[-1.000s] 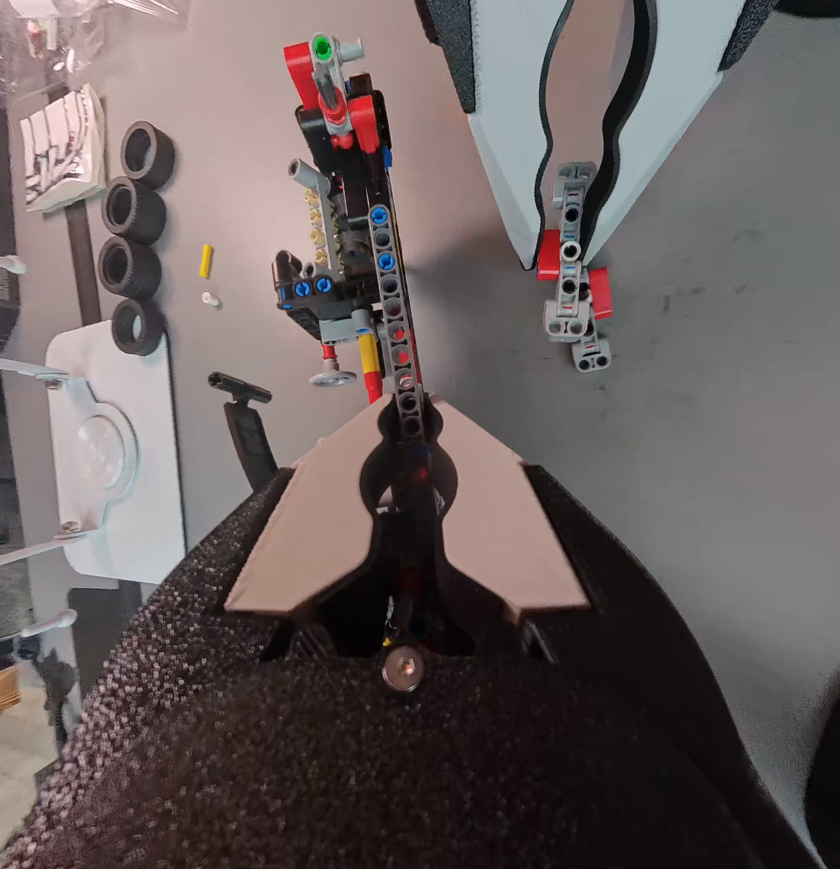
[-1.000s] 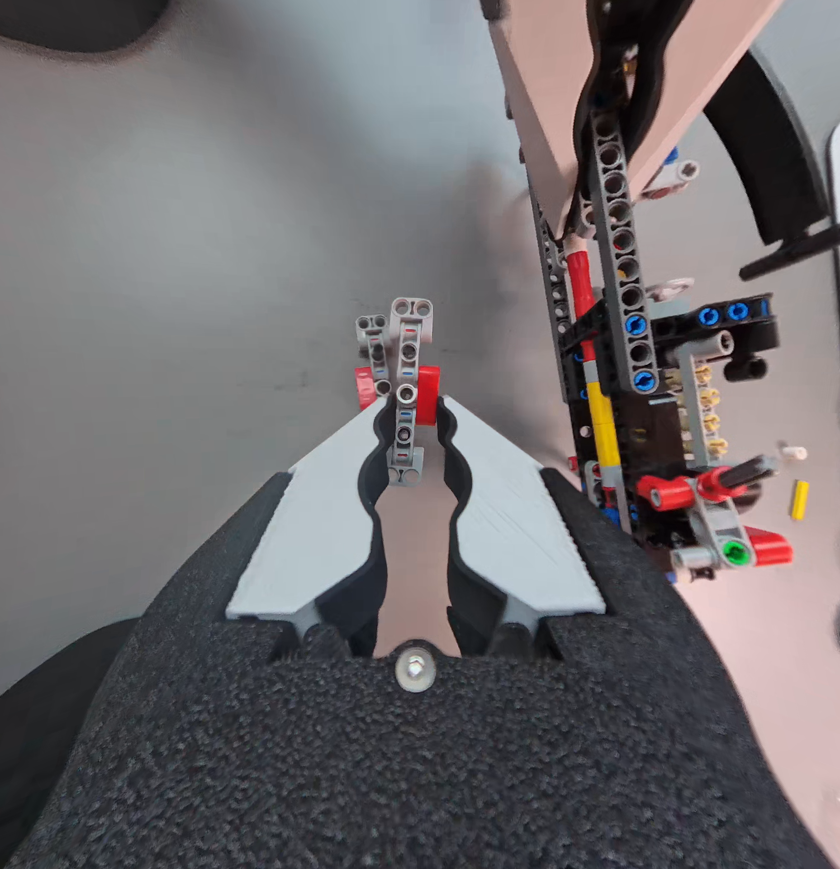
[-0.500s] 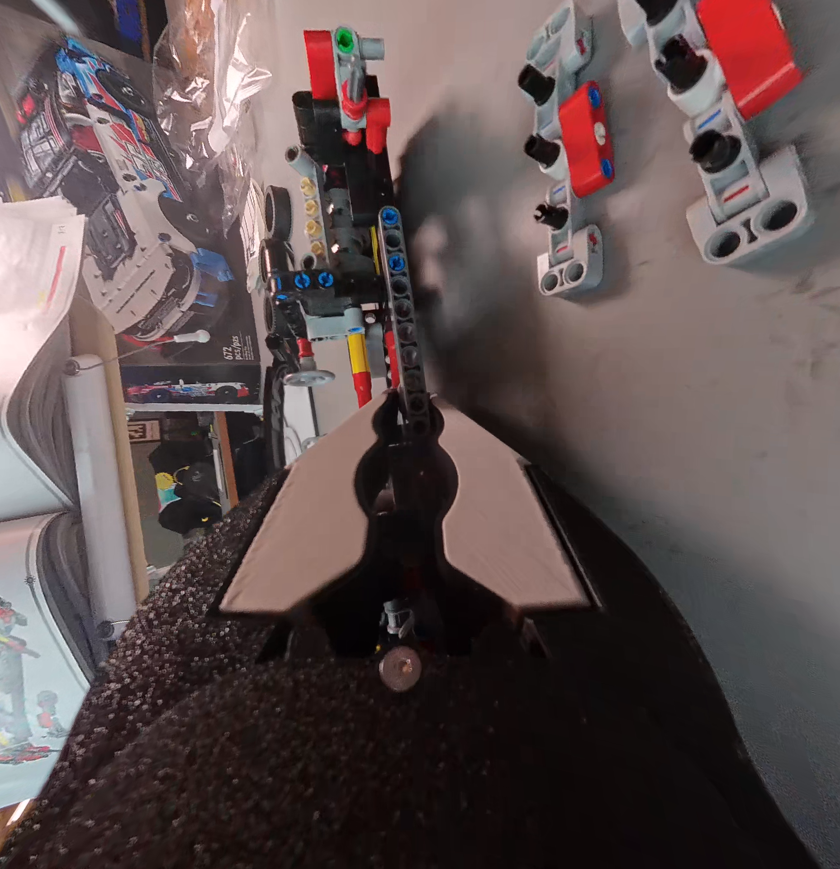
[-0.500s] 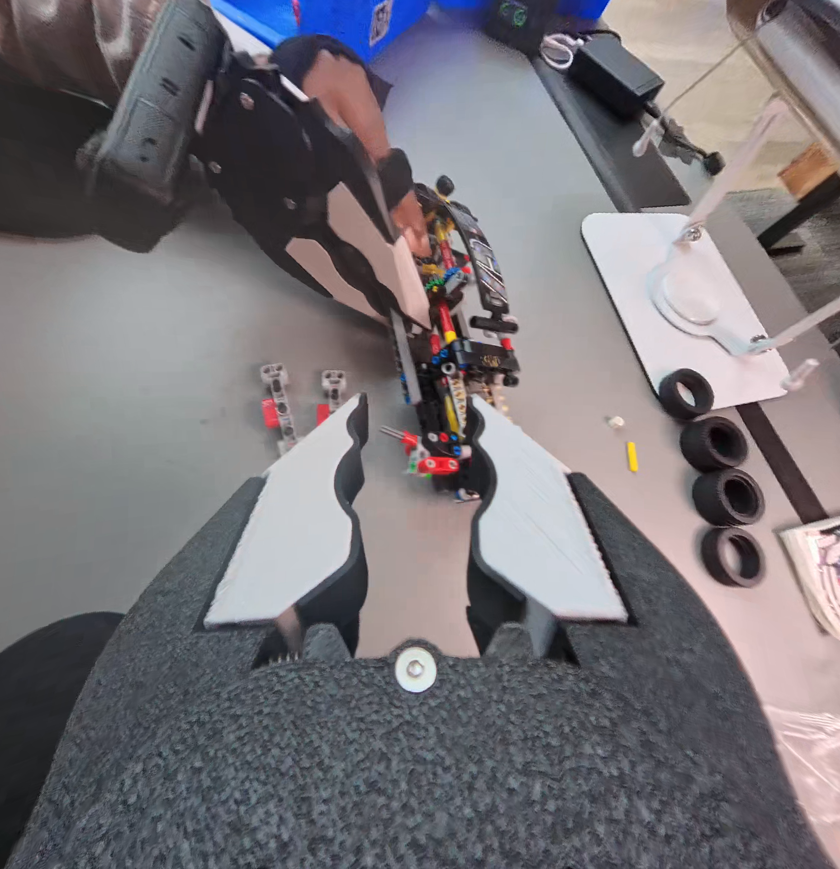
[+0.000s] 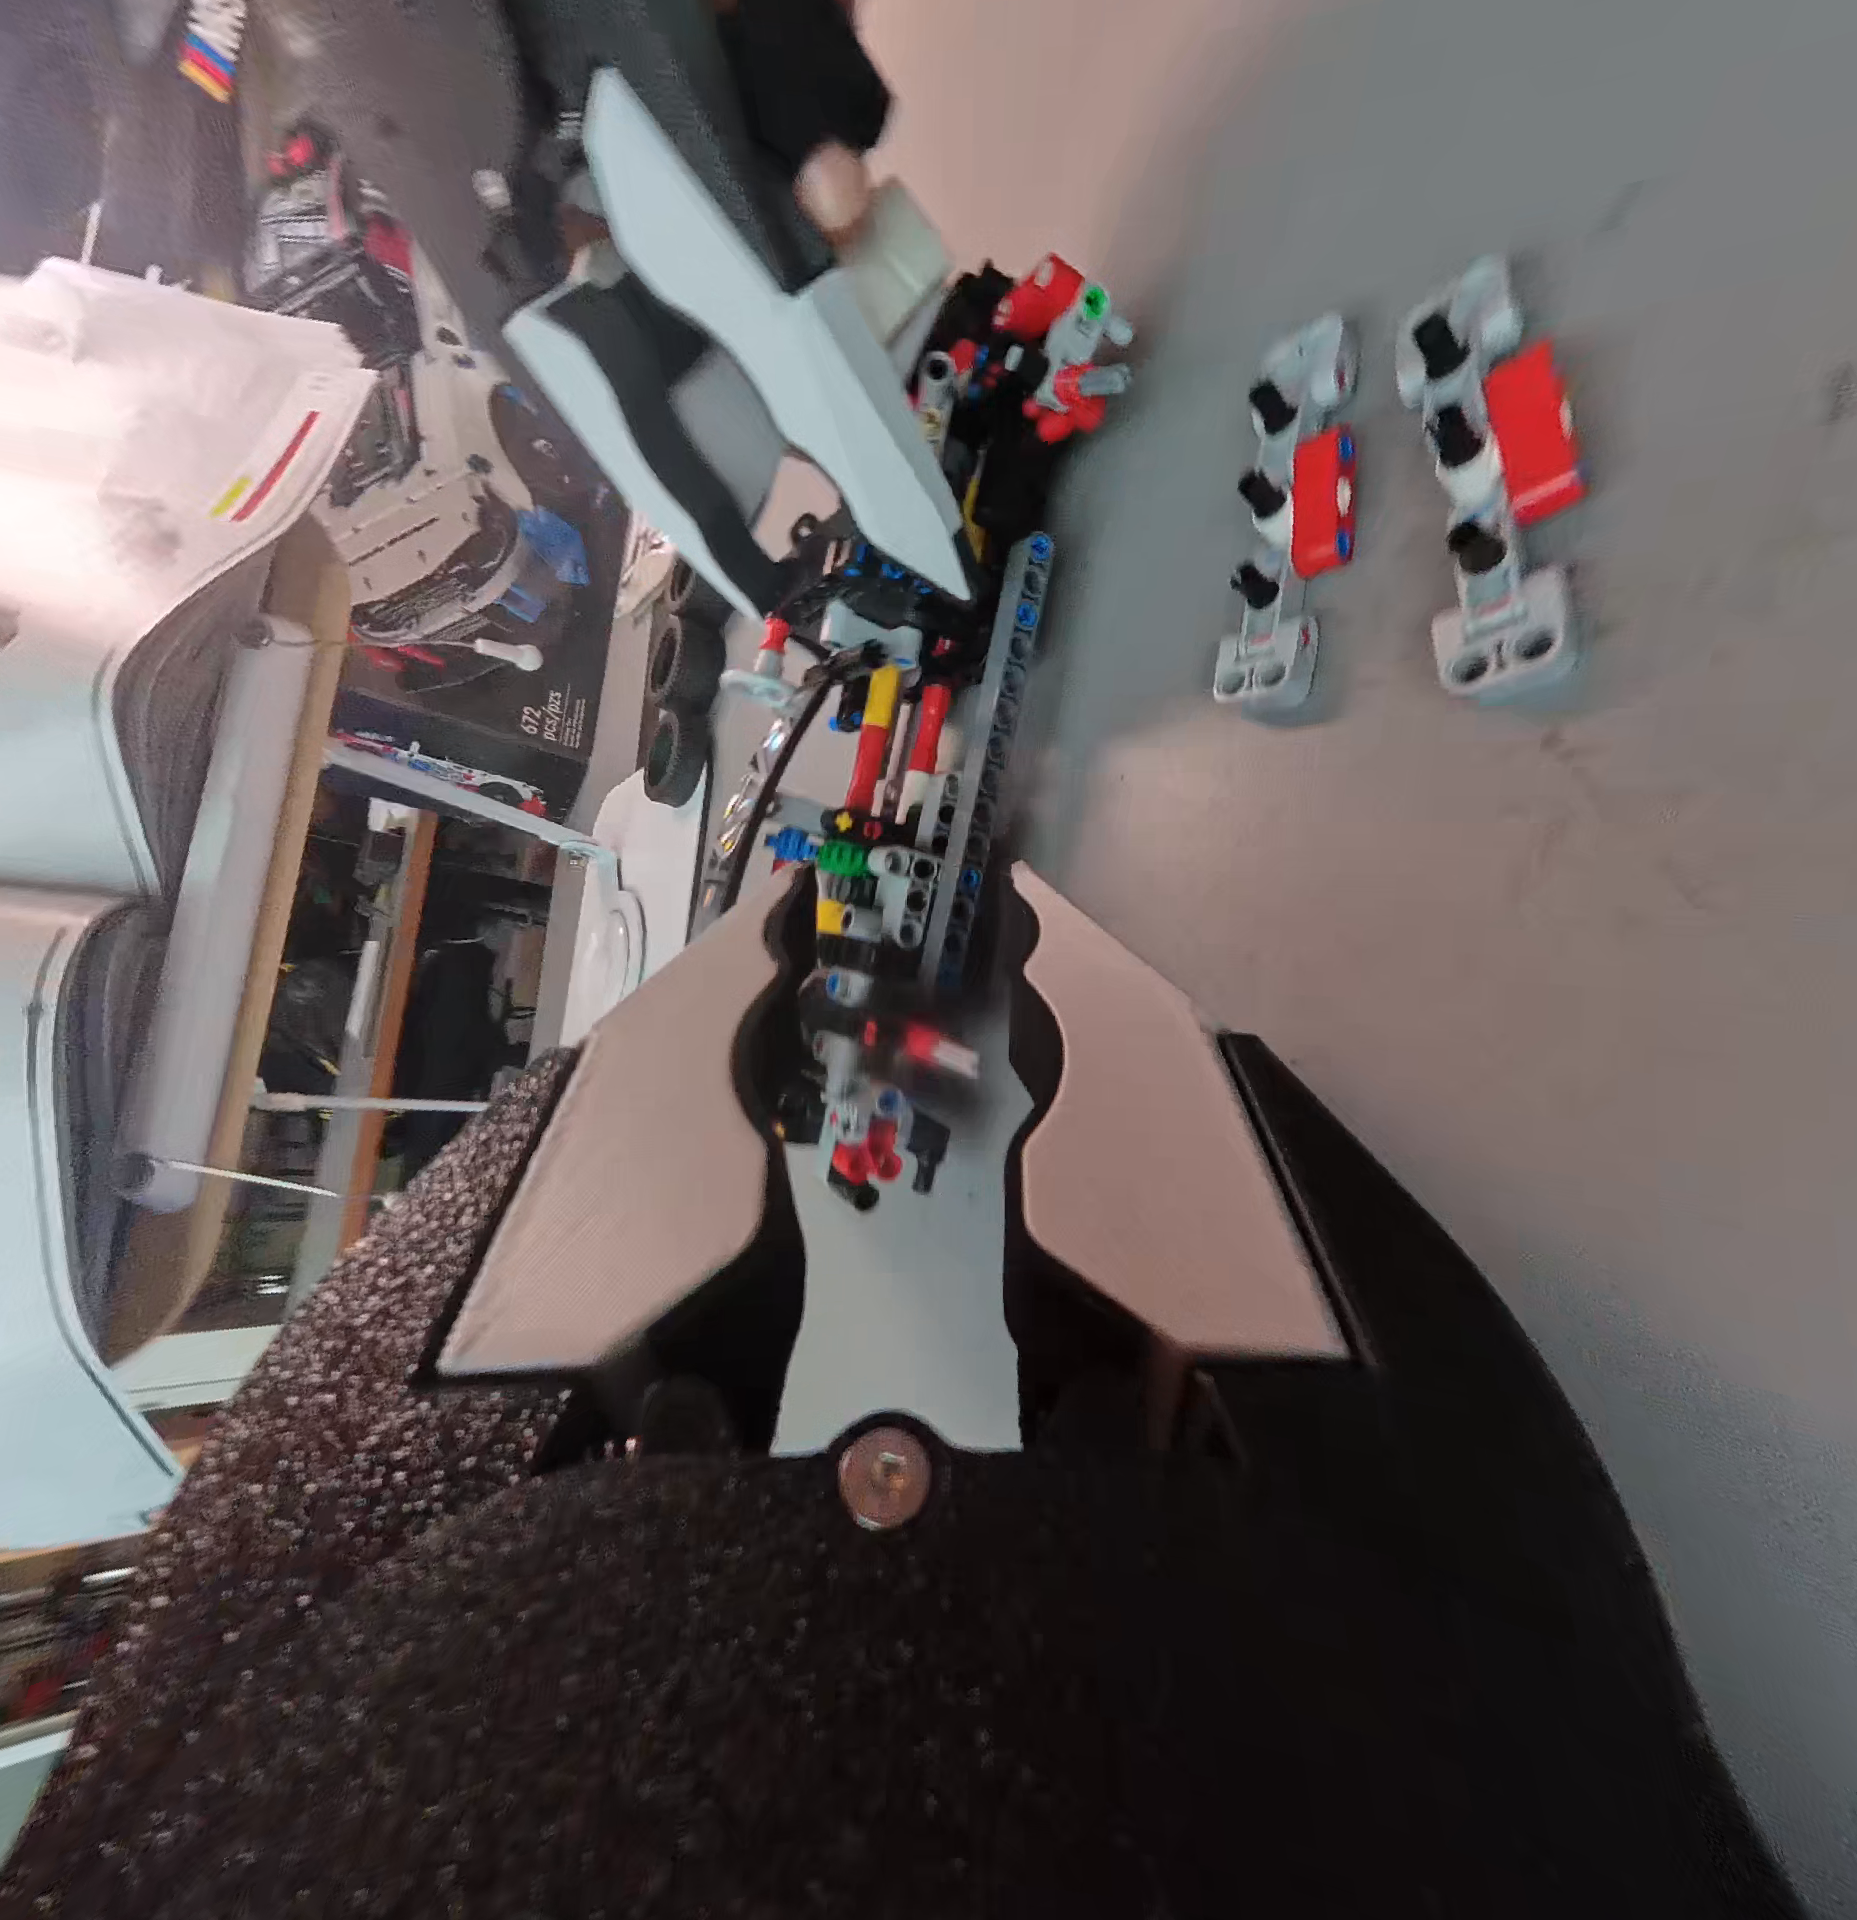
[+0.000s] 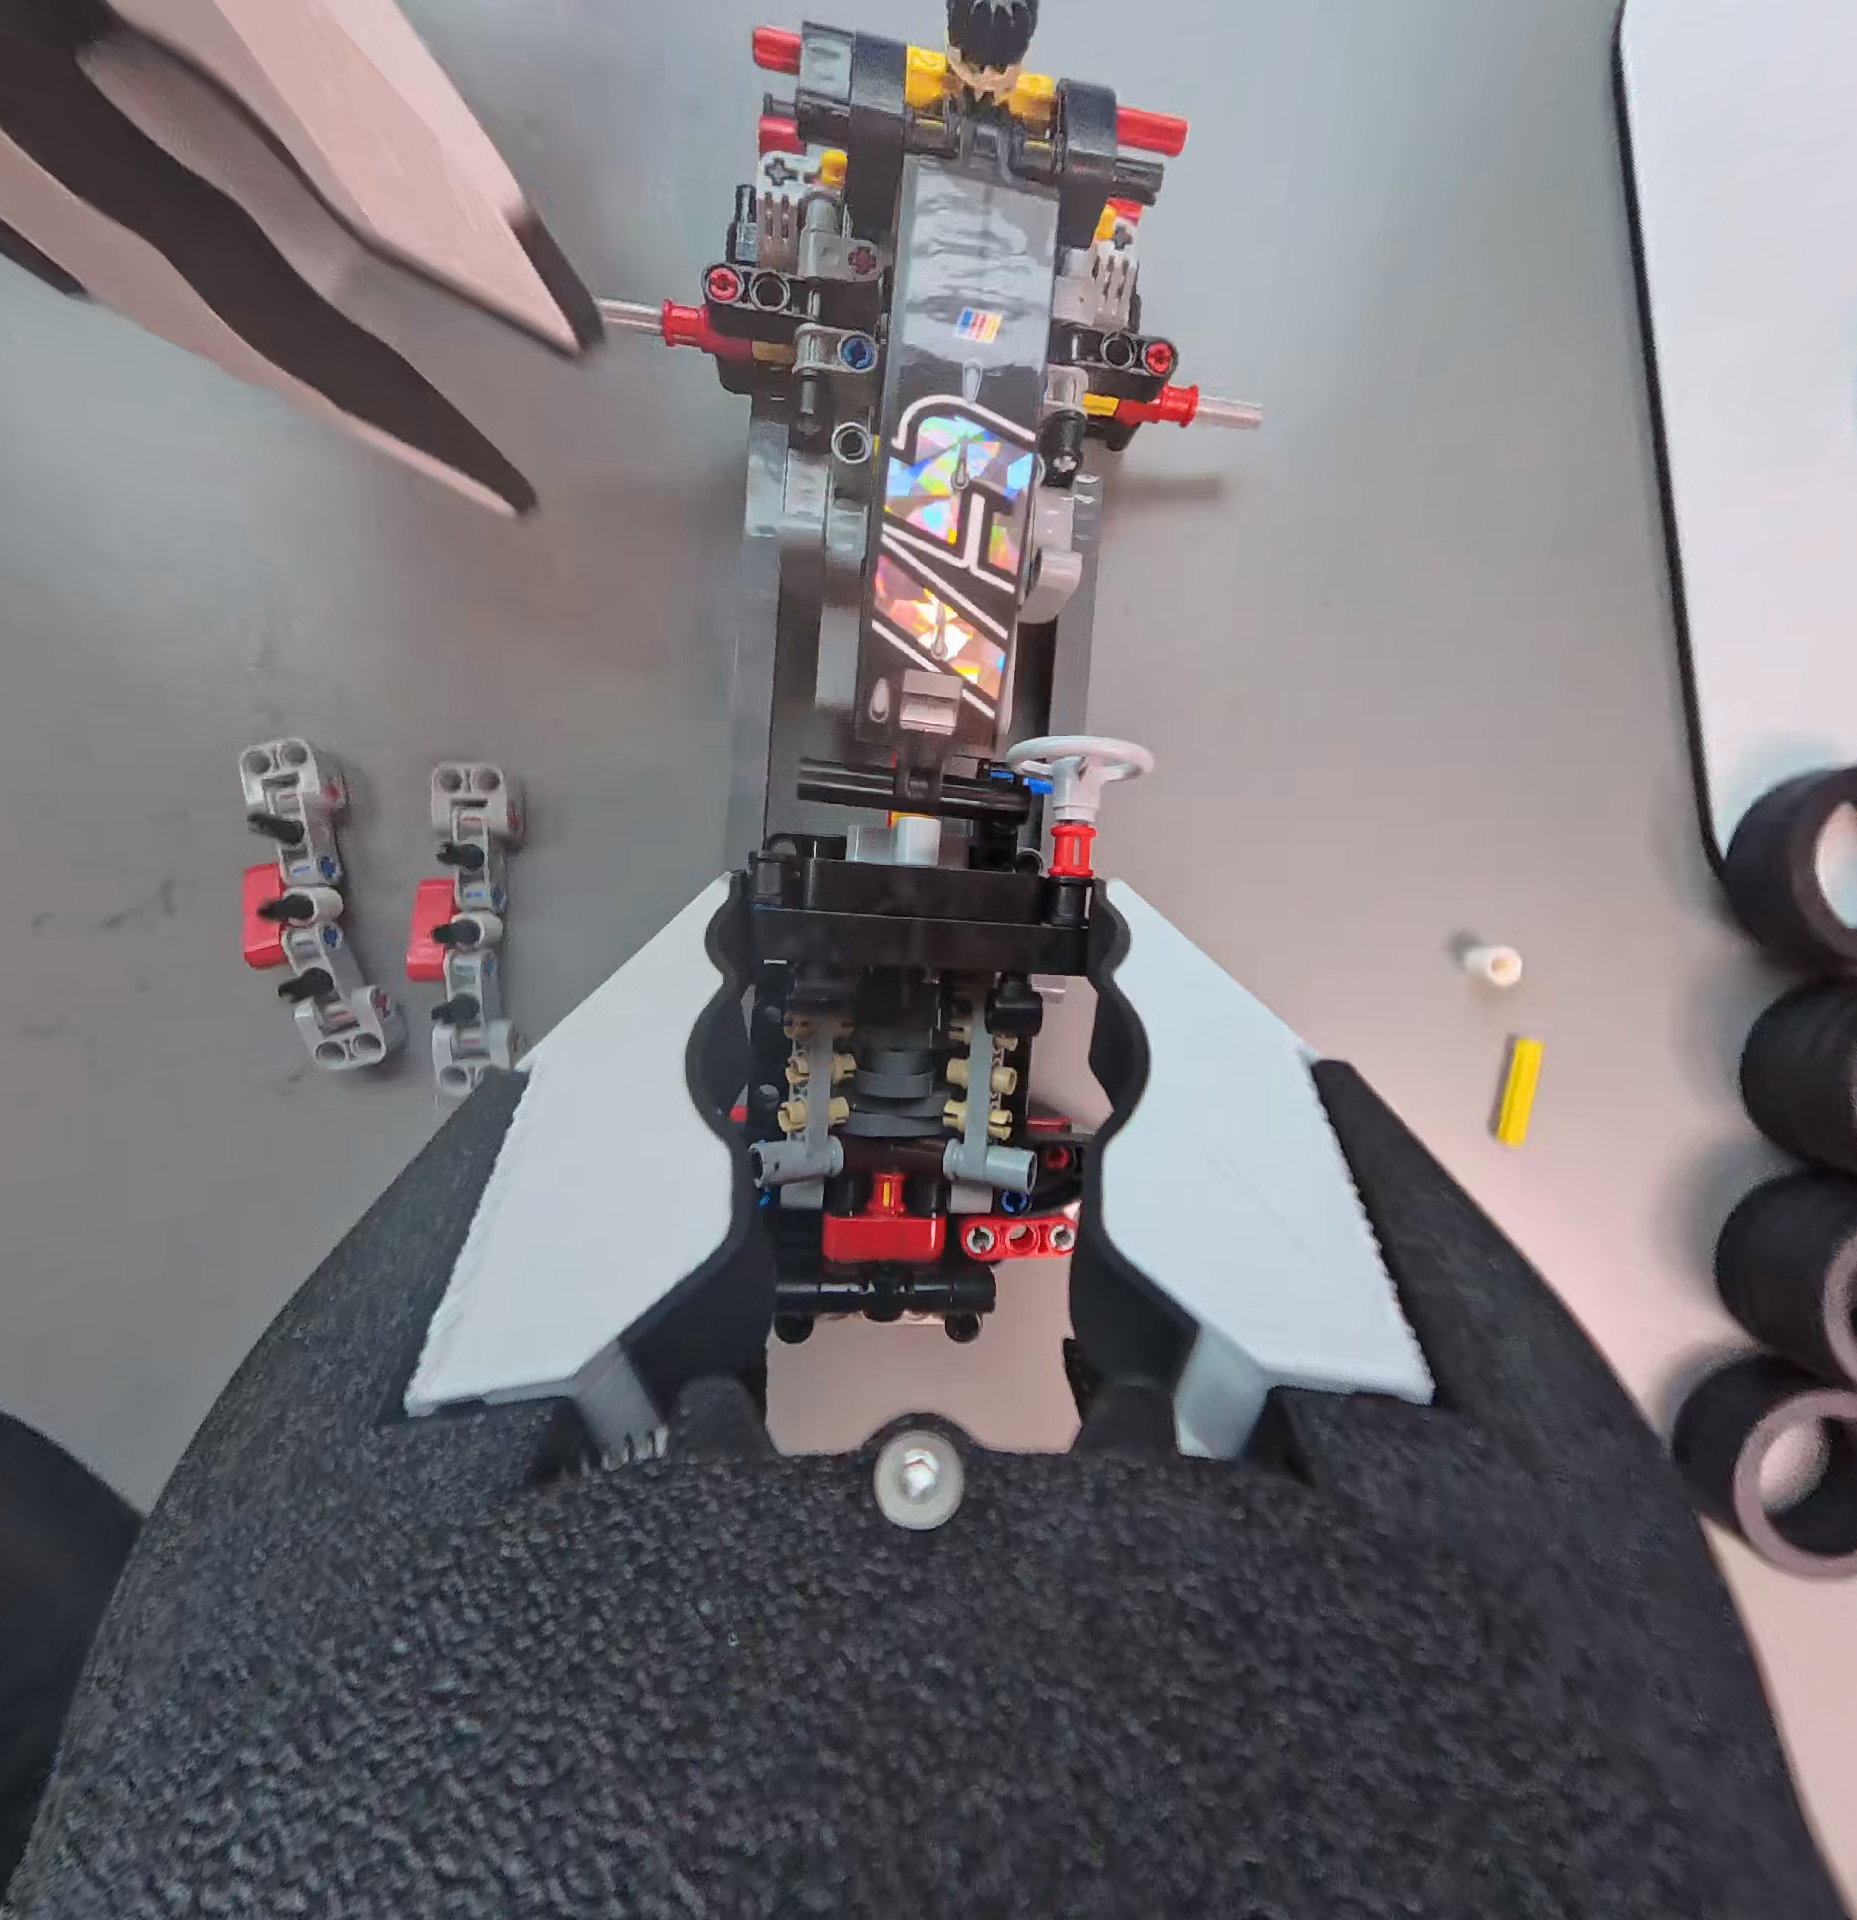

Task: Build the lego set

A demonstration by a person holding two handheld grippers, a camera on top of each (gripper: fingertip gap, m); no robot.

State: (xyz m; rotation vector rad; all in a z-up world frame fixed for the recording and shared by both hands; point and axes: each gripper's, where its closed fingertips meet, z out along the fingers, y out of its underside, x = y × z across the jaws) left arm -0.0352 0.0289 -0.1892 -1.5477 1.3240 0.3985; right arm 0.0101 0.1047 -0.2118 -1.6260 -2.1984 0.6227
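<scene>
The car chassis (image 6: 955,520) rests wheel-less on the grey table, black with red, yellow and grey parts. My right gripper (image 6: 916,888) is shut on its engine end, both fingertips against the black frame. My left gripper (image 5: 903,883) is open; in the right wrist view it (image 6: 555,416) hovers left of the chassis's far end, apart from it. In the left wrist view the chassis (image 5: 903,748) runs ahead toward the right gripper (image 5: 851,597). Two small grey-and-red sub-assemblies (image 6: 311,914) (image 6: 467,925) lie left of the chassis; they also show in the left wrist view (image 5: 1288,520) (image 5: 1506,499).
Several black tyres (image 6: 1817,1081) stand in a row at the right, next to a white board (image 6: 1786,312). A yellow pin (image 6: 1516,1091) and a white pin (image 6: 1490,964) lie between tyres and chassis. The set's box (image 5: 456,582) and an open booklet (image 5: 124,468) stand beyond. Tip to tip, the grippers are about 10 cm apart. The left gripper is farther from the white pin (image 6: 1490,964), some 20 cm, than the right, some 9 cm.
My left gripper let go of the chassis, opened and drew off to its side. My right gripper came in and closed on the chassis's engine end. The chassis turned from its edge to flat.
</scene>
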